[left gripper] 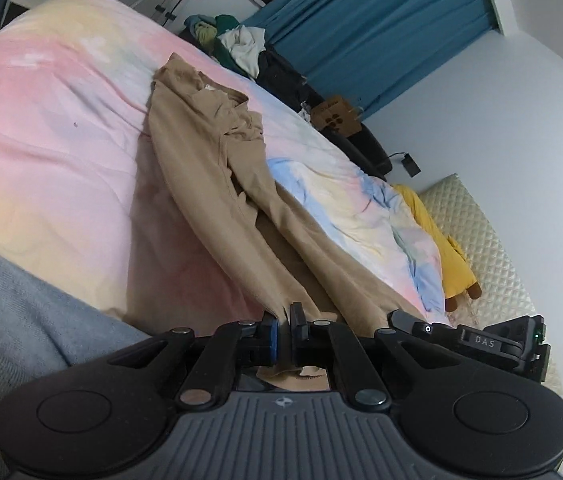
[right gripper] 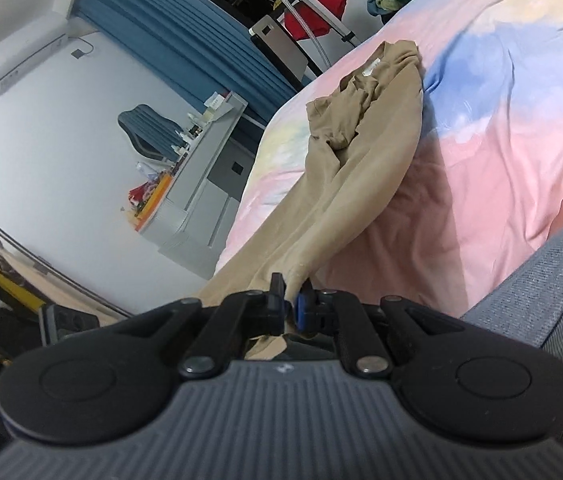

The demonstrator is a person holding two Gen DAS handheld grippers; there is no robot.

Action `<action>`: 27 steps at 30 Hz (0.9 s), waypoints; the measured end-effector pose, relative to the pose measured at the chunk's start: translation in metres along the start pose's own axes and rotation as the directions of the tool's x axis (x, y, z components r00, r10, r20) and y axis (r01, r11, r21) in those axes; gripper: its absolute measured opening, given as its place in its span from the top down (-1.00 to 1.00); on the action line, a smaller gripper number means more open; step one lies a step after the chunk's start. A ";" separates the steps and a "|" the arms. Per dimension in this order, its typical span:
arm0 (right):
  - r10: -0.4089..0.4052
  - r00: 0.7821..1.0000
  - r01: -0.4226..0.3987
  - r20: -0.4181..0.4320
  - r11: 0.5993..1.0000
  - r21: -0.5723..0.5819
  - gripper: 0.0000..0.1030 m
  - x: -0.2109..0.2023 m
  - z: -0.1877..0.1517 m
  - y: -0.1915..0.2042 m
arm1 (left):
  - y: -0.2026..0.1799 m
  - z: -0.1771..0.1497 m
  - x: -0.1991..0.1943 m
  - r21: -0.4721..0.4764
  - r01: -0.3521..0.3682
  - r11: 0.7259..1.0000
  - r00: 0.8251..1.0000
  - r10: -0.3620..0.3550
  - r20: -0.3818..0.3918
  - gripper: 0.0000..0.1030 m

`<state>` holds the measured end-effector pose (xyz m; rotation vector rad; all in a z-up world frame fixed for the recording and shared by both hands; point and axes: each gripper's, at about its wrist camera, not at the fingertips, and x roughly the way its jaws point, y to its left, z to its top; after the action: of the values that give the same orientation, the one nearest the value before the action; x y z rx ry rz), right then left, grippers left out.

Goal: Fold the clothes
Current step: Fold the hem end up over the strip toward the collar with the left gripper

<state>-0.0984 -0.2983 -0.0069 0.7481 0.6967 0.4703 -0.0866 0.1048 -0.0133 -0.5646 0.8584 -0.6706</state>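
Through the left wrist view I see my left gripper [left gripper: 284, 322] pinching one hem of the tan trousers [left gripper: 217, 168], which stretch across the pastel bed cover [left gripper: 61, 128]; "DAS" reads on the right gripper [left gripper: 395, 316] beside it. Through the right wrist view, my right gripper [right gripper: 291, 298] pinches the trousers' other hem.
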 end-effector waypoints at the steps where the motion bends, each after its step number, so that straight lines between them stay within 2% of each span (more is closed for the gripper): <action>1: 0.004 1.000 -0.004 0.003 1.000 0.001 0.83 0.001 0.003 -0.001 | -0.001 0.004 0.001 0.004 0.006 1.000 1.000 -0.006 0.008 0.89; 7: 0.010 0.999 -0.010 0.053 1.000 0.008 0.83 0.016 0.037 -0.003 | -0.016 0.053 0.007 0.084 -0.007 0.996 0.997 0.001 0.074 0.89; 11: 0.007 0.996 -0.005 0.086 1.000 -0.026 0.82 0.039 0.087 0.000 | -0.033 0.105 0.023 0.167 -0.062 0.984 0.991 0.041 0.128 0.88; 16: -0.037 0.992 0.046 0.123 0.996 -0.071 0.82 0.078 0.145 0.000 | -0.033 0.170 0.058 0.189 -0.100 0.977 0.978 0.061 0.199 0.88; 22: -0.111 0.986 0.121 0.121 0.990 -0.078 0.82 0.142 0.200 -0.029 | 0.002 0.222 0.127 0.189 -0.166 0.968 0.968 0.123 0.219 0.87; 27: -0.196 0.978 0.201 0.073 0.978 -0.063 0.82 0.207 0.220 -0.072 | 0.051 0.245 0.190 0.159 -0.228 0.961 0.964 0.200 0.175 0.87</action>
<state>0.2108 -0.3182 -0.0269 0.6177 0.6813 0.2847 0.2216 0.0445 -0.0107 -0.3516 0.6917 -0.4908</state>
